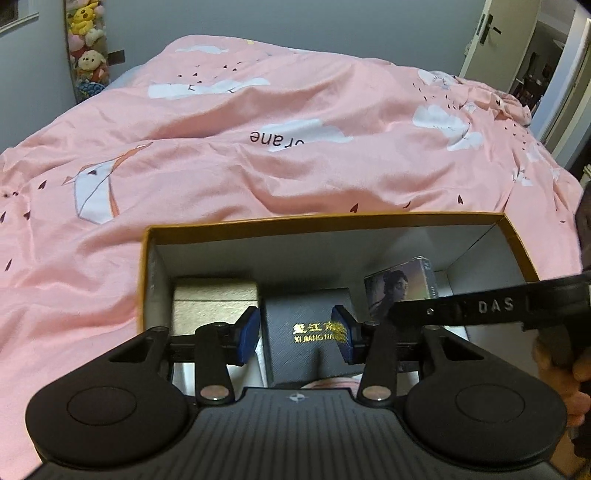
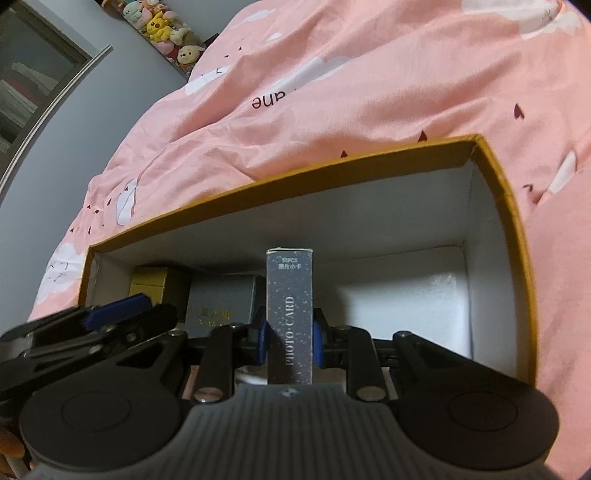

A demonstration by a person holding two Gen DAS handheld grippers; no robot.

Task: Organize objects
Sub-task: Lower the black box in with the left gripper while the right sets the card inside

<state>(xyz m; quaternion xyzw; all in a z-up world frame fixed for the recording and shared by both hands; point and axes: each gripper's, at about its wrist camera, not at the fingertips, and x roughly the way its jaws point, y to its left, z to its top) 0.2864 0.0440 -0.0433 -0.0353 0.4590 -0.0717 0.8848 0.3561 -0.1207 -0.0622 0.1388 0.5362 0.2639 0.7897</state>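
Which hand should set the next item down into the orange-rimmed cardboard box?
Right. The right tool is shut on the blue photo-card pack, over the orange-rimmed cardboard box and its bare right side. The left tool is open, empty, above the black lettered box.

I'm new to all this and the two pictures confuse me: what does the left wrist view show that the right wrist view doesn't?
Left view only: an open door, gold lettering on the dark box between the open left tongs, and the card box's portrait face.

Right view only: the right tongs clamped on the photo card box, showing its PHOTO CARD spine.

Shared: the orange-rimmed storage box, gold box, pink bedspread, plush toys.
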